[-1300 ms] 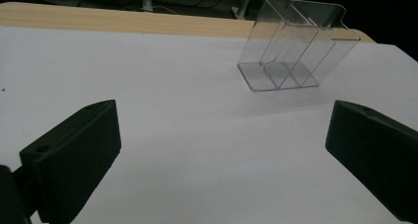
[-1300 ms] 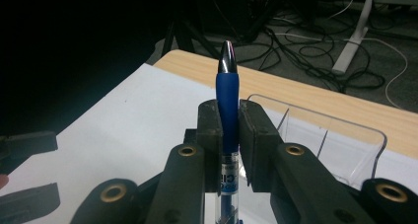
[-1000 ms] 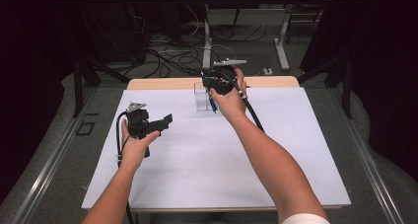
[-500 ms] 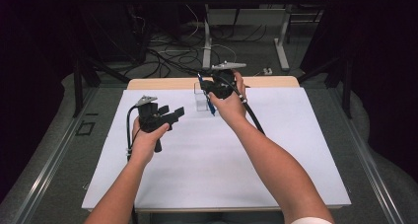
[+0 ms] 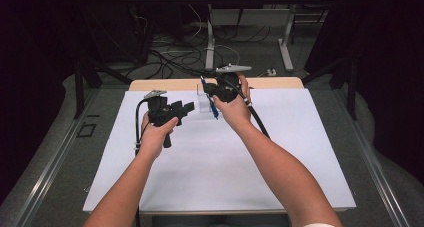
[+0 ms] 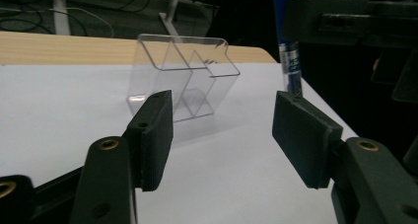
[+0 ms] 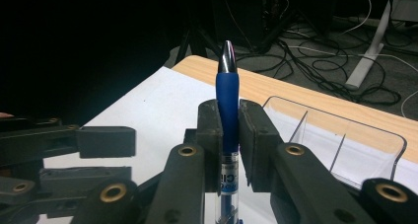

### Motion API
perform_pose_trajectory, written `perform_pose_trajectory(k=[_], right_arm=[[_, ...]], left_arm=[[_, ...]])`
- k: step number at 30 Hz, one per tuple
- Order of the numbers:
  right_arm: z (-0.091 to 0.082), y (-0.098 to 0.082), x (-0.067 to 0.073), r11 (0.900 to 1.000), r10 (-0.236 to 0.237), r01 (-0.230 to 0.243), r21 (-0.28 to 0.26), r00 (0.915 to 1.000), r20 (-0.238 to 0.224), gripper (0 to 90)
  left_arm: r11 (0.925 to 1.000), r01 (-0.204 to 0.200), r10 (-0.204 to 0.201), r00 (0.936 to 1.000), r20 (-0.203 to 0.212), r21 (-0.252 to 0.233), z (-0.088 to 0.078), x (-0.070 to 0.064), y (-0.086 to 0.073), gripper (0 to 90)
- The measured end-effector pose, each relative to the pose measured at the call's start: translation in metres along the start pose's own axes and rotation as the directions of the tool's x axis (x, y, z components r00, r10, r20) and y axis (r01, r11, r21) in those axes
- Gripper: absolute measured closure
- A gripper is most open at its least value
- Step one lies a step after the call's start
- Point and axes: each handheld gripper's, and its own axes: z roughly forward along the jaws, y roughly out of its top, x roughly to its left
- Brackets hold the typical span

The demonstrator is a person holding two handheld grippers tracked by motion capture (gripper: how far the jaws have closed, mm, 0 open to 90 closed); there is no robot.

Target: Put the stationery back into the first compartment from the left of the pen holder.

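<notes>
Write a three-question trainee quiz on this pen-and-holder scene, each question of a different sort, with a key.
1. True or false: the right hand-held gripper is shut on the blue pen.
2. Multiple choice: what lies between the pads of the left hand-held gripper? A) the pen B) the clear holder's wall C) nothing
3. Fill in: the clear plastic holder stands on the ____ sheet that covers the table.

Key:
1. True. Its two jaws clamp the pen's barrel, grip end pointing up in the right gripper view.
2. C. The jaws have just been closing, but their pads are apart with nothing between them; holder and pen sit beyond.
3. White.
</notes>
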Motion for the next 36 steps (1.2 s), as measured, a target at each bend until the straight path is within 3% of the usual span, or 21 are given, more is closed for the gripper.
perform_pose_trajectory(k=[10,20,29,36], right_arm=[[-0.003,-0.004,-0.002,1.0,0.016,-0.016,0.002,0.9998,-0.01,80.1],[-0.007,-0.007,-0.004,0.999,0.042,-0.042,-0.002,0.9988,-0.024,80.1],[-0.009,-0.01,-0.003,0.999,0.052,-0.052,-0.002,0.9977,-0.044,80.1],[-0.01,-0.012,-0.001,0.998,0.068,-0.067,0.007,0.996,-0.058,80.1]], left_arm=[[0.9988,0.036,-0.038,0.9975,0.06,0.034,0.016,-0.006,0.004,46.8],[0.9949,0.079,-0.086,0.9899,0.113,0.063,0.03,-0.016,0.005,56.2],[0.993,0.098,-0.106,0.9851,0.135,0.067,0.04,-0.024,0.006,61.5],[0.9918,0.112,-0.119,0.9847,0.127,0.061,0.049,-0.031,0.007,65.3]])
